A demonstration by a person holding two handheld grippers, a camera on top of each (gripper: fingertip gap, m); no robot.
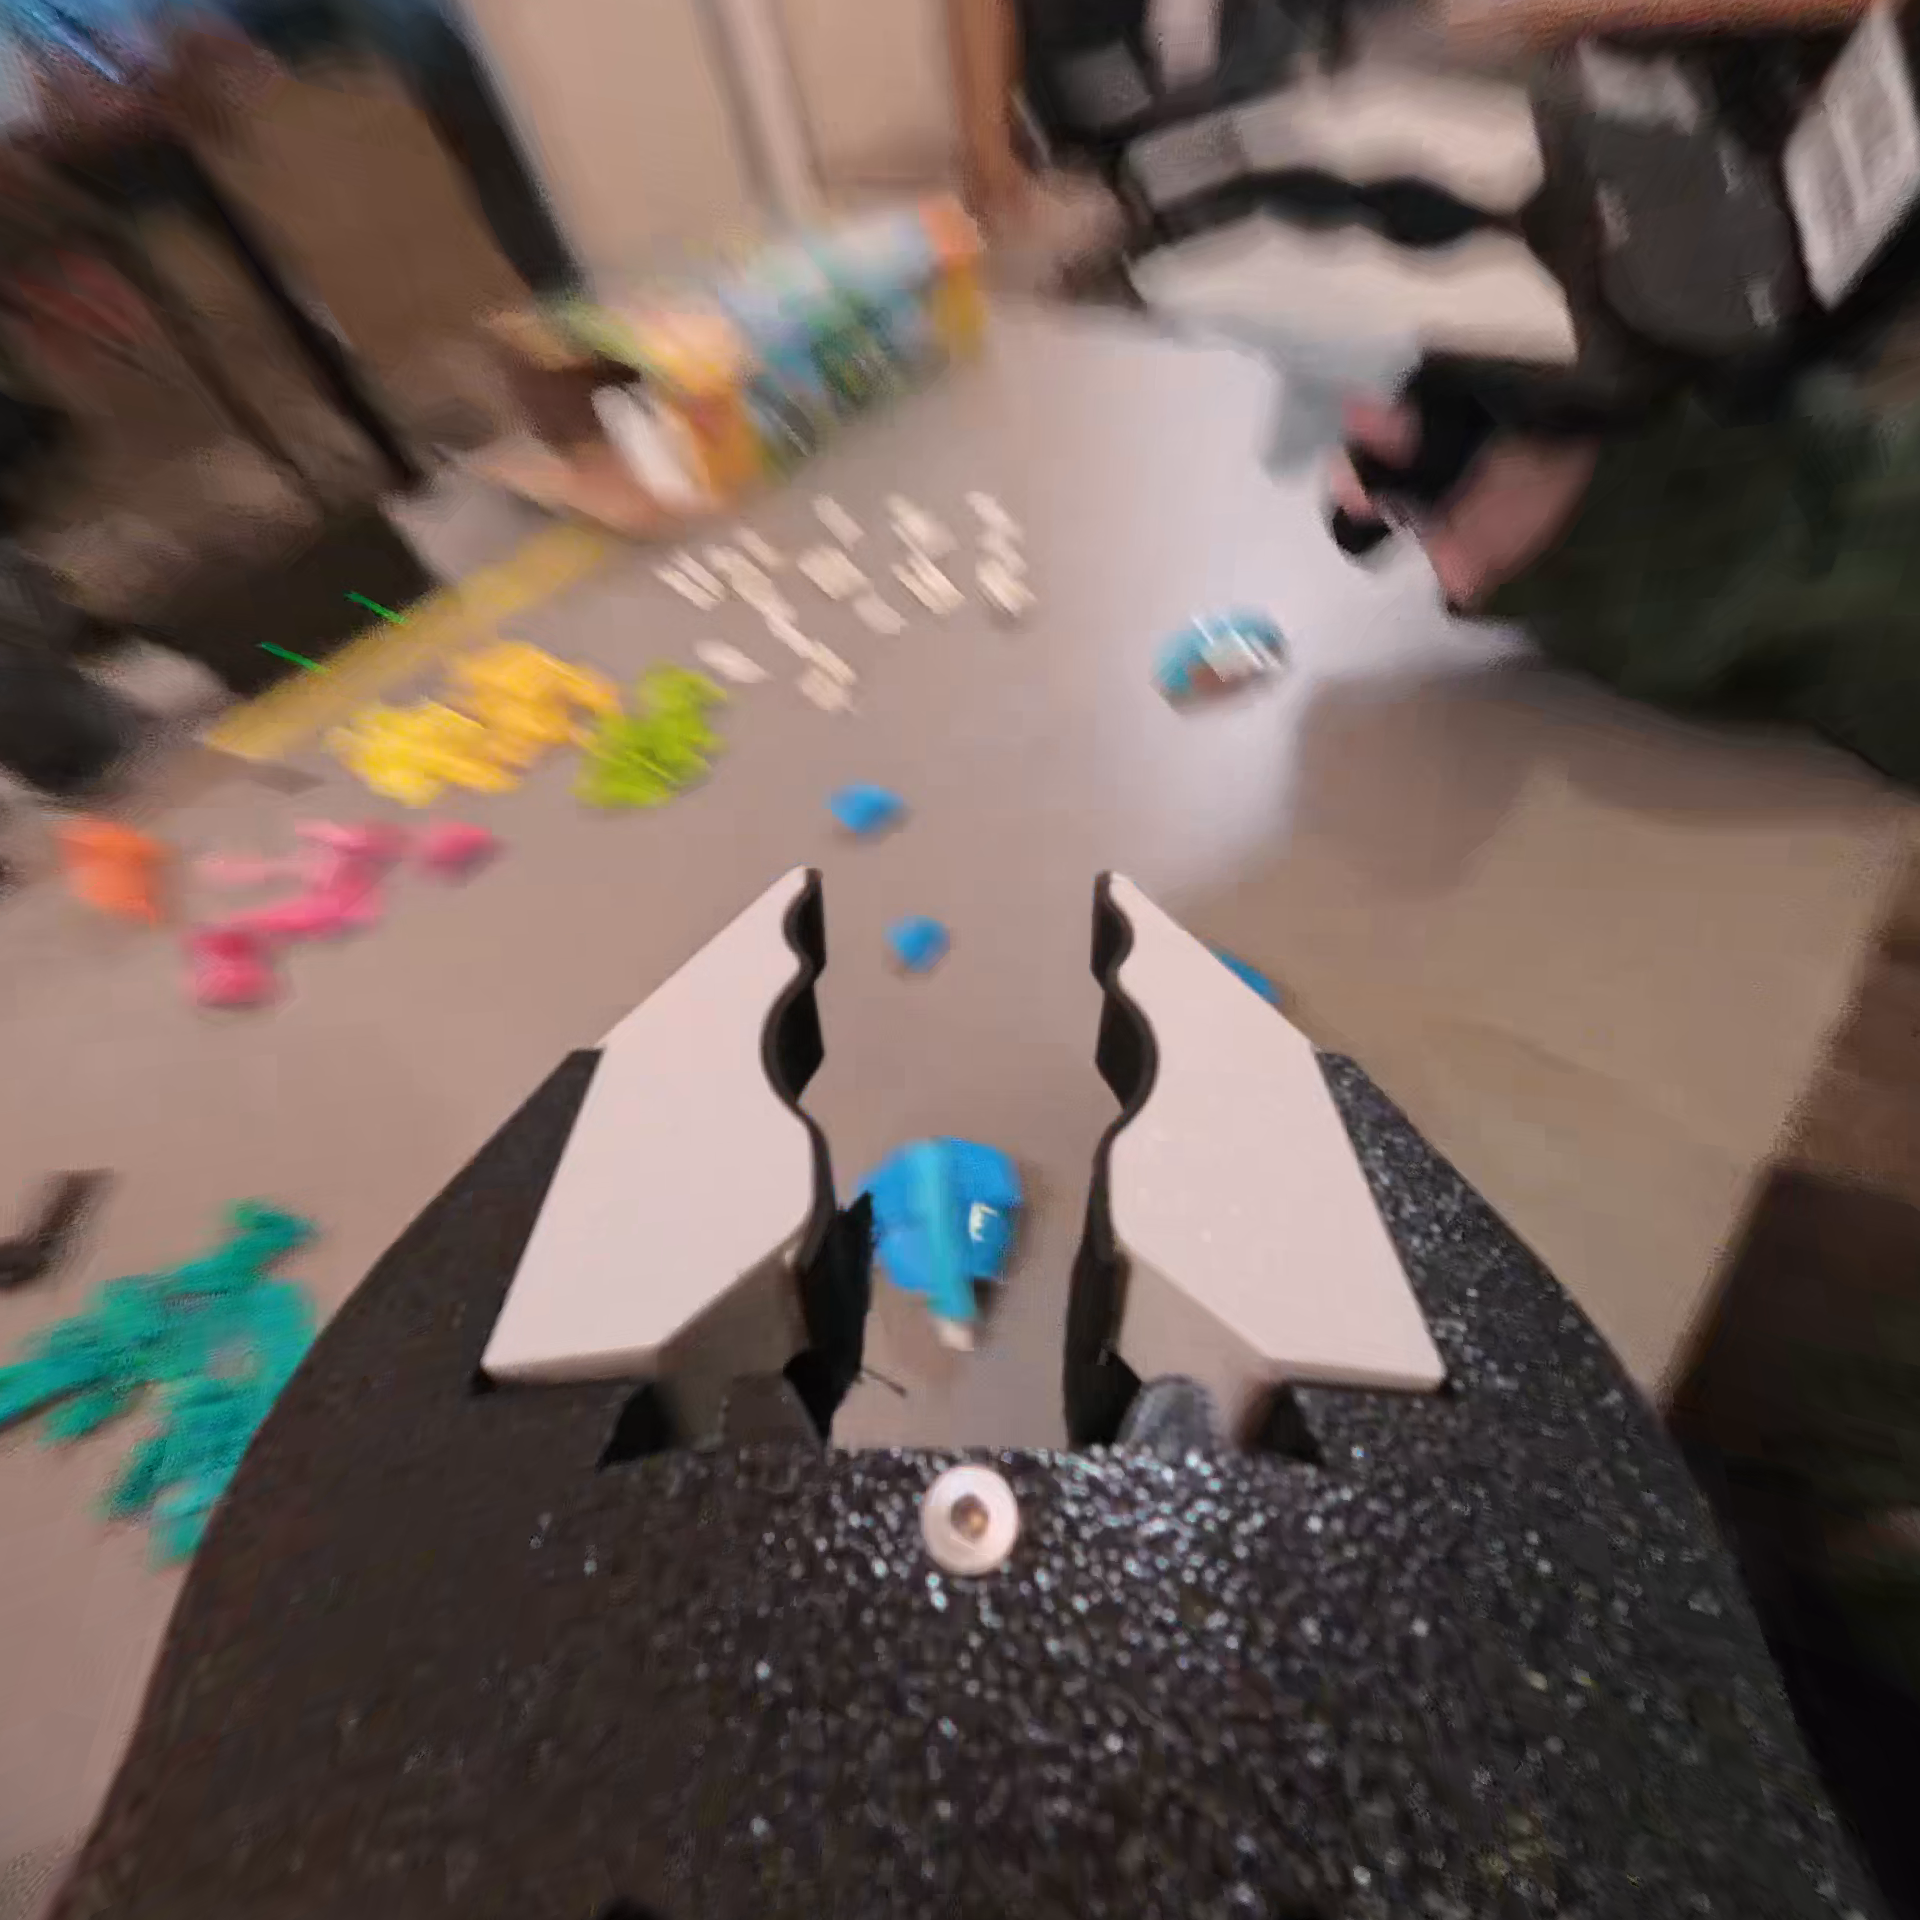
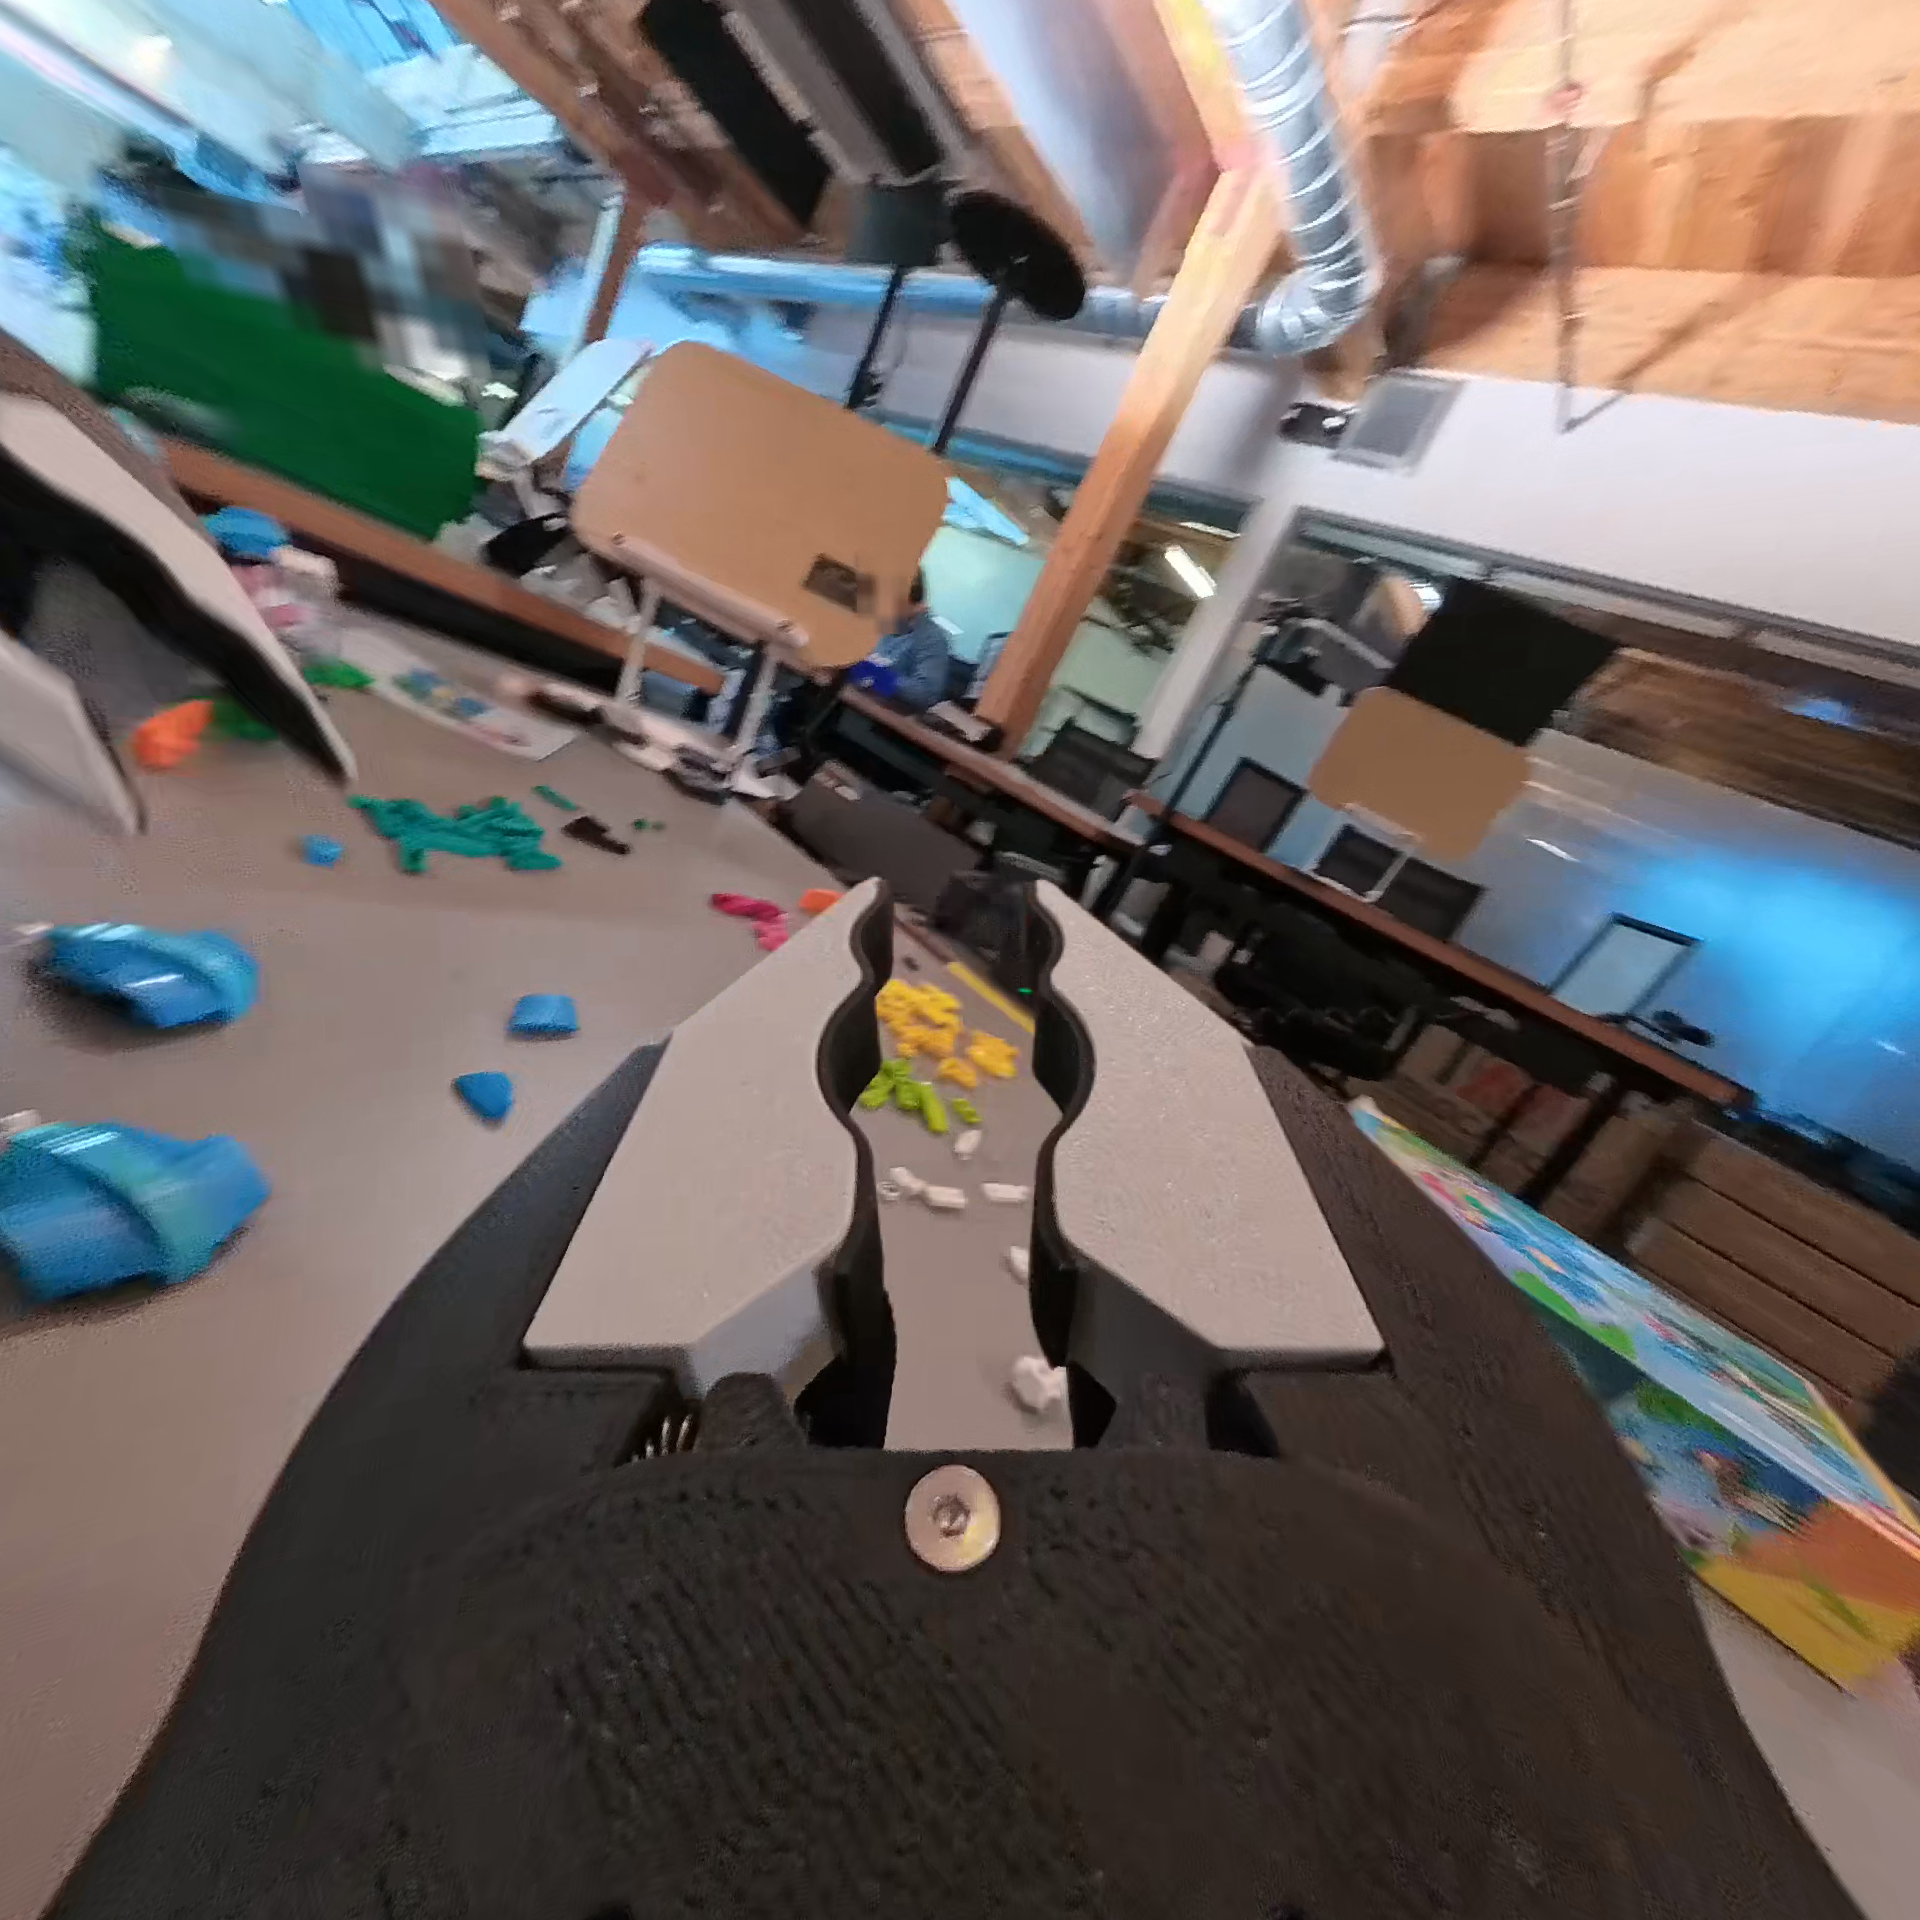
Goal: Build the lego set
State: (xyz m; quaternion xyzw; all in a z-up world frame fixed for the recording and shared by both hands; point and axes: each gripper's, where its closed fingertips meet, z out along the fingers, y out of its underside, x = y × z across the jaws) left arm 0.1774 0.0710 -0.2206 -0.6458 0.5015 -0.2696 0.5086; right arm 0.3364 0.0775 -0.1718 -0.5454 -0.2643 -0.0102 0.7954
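Left wrist view, heavily blurred, showed the left gripper [image 1: 958,914] with its fingers spread wide and empty above a grey table [image 1: 1039,748]. Between the fingers, on the table, lay a blue lego assembly [image 1: 940,1221], with small blue bricks [image 1: 916,940] just beyond it. Sorted piles sat toward the table's left edge: teal [image 1: 177,1351], pink [image 1: 281,904], yellow [image 1: 478,717] and lime [image 1: 649,738]; white pieces [image 1: 862,582] lay farther back. These plastic parts were likely light, stiff and smooth, prone to skidding, so a hold across flat opposite sides would suit best. The table's right edge dropped off close by.

Right wrist view showed the right gripper [image 2: 961,914] with a narrow gap between its fingers, holding nothing, tilted low over the table [image 2: 364,1351]. Blue curved pieces [image 2: 125,1205] lay toward the left, white pieces [image 2: 940,1195] and yellow ones [image 2: 940,1029] ahead, a colourful box [image 2: 1662,1403] at the right edge. Open table lay between the piles.
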